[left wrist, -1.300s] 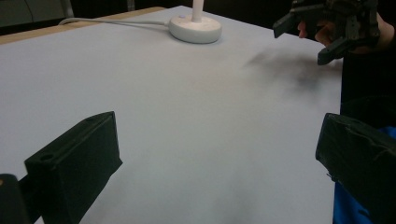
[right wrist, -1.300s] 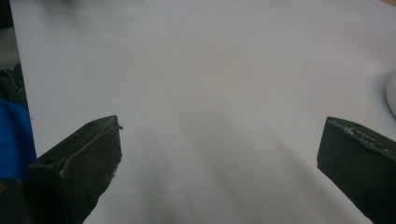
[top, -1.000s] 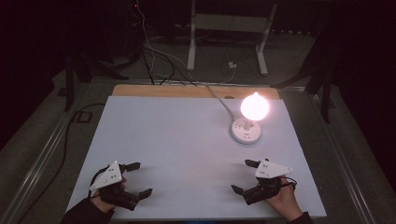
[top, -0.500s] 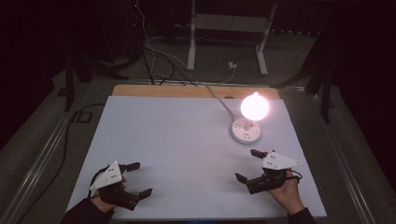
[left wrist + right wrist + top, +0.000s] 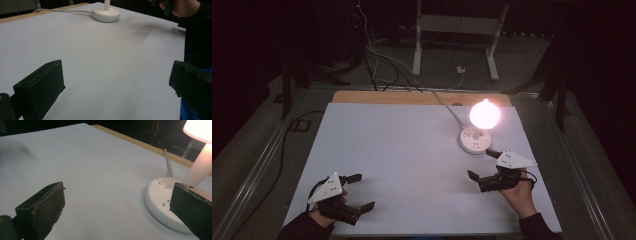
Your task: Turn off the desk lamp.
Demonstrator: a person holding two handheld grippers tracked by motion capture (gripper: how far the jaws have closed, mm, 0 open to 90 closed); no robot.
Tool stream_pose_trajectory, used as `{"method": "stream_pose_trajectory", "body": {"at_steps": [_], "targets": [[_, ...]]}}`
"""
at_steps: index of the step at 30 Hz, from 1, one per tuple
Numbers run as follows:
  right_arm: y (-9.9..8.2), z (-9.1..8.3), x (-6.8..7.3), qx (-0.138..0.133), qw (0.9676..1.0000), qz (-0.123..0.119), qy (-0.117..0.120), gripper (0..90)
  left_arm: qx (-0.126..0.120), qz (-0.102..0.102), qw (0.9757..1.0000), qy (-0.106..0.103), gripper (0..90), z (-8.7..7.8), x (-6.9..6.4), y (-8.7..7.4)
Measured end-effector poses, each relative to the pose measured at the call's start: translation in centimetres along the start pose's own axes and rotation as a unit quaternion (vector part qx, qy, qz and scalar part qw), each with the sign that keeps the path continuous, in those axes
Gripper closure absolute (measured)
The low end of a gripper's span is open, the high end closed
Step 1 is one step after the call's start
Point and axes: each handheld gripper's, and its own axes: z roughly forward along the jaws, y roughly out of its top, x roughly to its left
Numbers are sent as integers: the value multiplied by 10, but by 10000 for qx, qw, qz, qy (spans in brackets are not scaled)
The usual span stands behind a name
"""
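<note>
High view: a white table (image 5: 412, 150) in a dark room, with a lit lamp (image 5: 484, 114) on a round white base (image 5: 474, 140) toward the far right. The left gripper (image 5: 361, 191) is held by a hand (image 5: 324, 215) at the near left edge, jaws spread wide and holding nothing. The right gripper (image 5: 482, 164), held by the other hand (image 5: 517, 192), lies just on the near side of the lamp base, jaws likewise spread and empty; its far jaw tip is close beside the base, though contact cannot be judged. A cable (image 5: 447, 107) runs from the base toward the table's far wooden edge (image 5: 412, 97).

Left gripper view: between its parted jaws lies bare table surface; far ahead stand the lamp base (image 5: 106, 14) and its cable (image 5: 62, 11), with the right hand (image 5: 183, 7) at upper right.

Right gripper view: adds detail unseen from above, namely slot-shaped sockets on the base (image 5: 162, 202), the glowing stem (image 5: 200, 165) and the shade (image 5: 198, 130). The base sits just ahead, partly behind the jaw at the picture's right.
</note>
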Motion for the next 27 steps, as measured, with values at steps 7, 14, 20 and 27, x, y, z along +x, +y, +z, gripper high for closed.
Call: {"method": "stream_pose_trajectory", "body": {"at_steps": [7,14,20,27], "targets": [[-5,10,-17,69,9999,137,-81,0,6,48,10000,30,4,0,-1,0],[-7,15,-37,163,9988,262,-391,0,11,37,10000,10,4,0,-1,0],[-11,20,-55,-1,9939,876,-677,0,9,29,10000,13,4,0,-1,0],[-13,29,-63,89,9908,1021,-885,0,-13,5,10000,18,4,0,0,0]]}}
